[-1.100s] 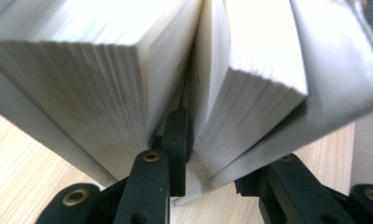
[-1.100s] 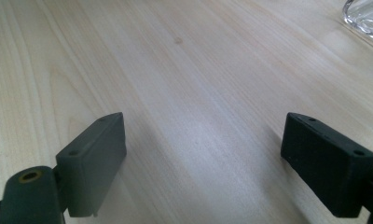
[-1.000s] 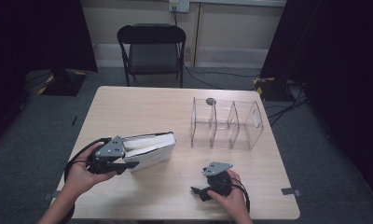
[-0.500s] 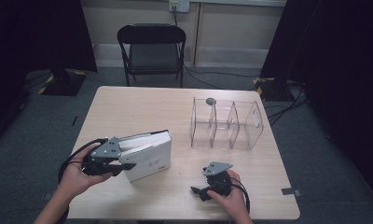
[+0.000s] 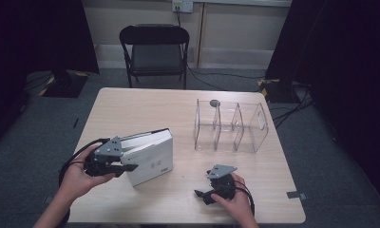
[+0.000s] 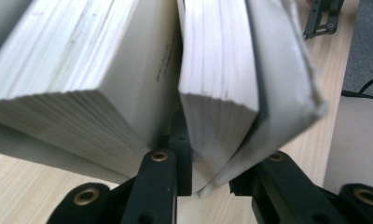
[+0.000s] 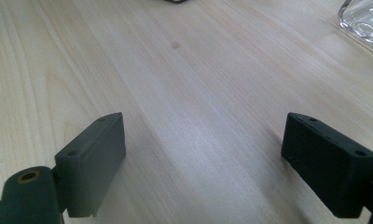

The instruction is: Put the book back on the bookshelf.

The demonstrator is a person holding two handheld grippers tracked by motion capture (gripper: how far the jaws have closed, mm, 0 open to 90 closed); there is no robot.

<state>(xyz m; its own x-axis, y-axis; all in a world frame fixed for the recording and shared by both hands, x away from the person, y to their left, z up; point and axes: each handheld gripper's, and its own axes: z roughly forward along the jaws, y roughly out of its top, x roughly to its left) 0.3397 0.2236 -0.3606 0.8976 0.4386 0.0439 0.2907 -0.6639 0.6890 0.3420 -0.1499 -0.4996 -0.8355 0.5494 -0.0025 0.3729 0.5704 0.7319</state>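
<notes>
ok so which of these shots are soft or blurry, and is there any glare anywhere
High view: evenly lit and sharp on the table, dark at both sides. Left gripper view: the book is so close that its page edges go soft and its cover corner blurs. Right gripper view: the near jaws are blurred, wood grain farther off is crisper, and the clear organizer catches bright glints.

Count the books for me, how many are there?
2. Both white books stand together on the table's left side, one pinched in the left claw, the other beside it.
</notes>
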